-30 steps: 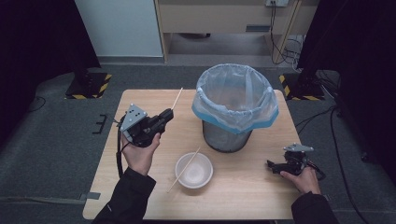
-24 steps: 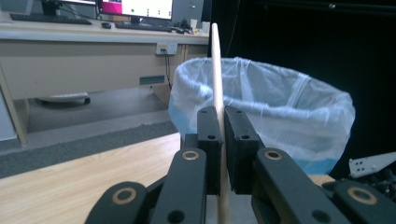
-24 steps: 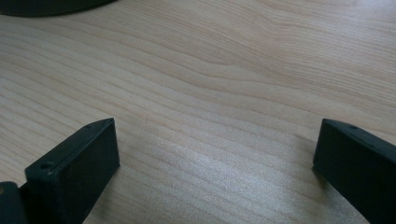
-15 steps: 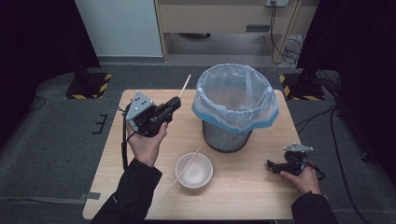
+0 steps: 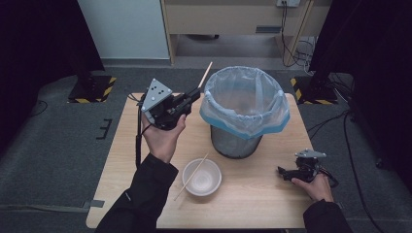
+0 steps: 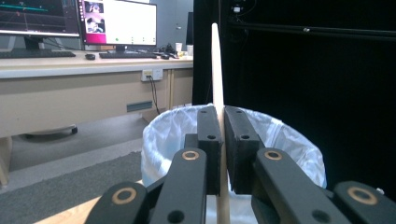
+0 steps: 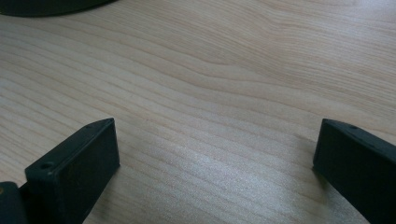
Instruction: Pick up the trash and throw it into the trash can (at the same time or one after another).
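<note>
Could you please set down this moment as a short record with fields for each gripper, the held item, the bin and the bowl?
left gripper: raised beside the bin, shut on a thin pale wooden chopstick
chopstick direction: tip slants up and away, toward the bin's rim
right gripper: low on the light wooden table, fingers wide apart, nothing between them
bin: grey mesh waste bin with a white and blue plastic liner, upright at the table's far middle
bowl: small white round bowl, near edge, a second chopstick leaning across it
</note>
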`<action>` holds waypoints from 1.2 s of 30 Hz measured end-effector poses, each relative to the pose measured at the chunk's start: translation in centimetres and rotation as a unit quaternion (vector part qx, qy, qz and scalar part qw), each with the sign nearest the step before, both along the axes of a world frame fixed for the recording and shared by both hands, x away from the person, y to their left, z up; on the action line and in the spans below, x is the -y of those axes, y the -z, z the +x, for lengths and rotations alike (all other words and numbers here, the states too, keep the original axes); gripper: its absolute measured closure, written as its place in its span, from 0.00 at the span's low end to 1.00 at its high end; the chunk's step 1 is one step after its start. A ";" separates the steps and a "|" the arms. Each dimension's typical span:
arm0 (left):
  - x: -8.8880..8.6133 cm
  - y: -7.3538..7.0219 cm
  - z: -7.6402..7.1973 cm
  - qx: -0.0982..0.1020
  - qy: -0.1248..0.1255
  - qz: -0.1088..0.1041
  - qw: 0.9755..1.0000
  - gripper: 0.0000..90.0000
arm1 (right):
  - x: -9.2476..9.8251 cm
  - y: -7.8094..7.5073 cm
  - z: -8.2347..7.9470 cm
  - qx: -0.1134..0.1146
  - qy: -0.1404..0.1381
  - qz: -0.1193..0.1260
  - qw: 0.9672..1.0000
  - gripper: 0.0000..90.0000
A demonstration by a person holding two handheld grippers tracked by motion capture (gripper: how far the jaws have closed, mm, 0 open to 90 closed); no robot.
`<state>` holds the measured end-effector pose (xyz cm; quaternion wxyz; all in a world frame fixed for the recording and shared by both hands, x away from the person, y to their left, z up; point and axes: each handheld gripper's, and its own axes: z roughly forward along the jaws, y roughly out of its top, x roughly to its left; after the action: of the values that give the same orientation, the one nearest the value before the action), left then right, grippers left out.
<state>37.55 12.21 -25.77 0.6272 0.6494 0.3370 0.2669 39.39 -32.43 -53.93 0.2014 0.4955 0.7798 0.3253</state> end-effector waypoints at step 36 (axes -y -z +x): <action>7.0 -2.0 4.3 0.010 0.042 0.015 0.999 0.95 | 0.0 0.0 0.0 0.001 0.000 0.001 1.000 0.01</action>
<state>41.82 5.19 -23.80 0.6314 0.6696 0.2991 0.2519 39.43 -32.41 -53.95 0.2019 0.4954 0.7792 0.3267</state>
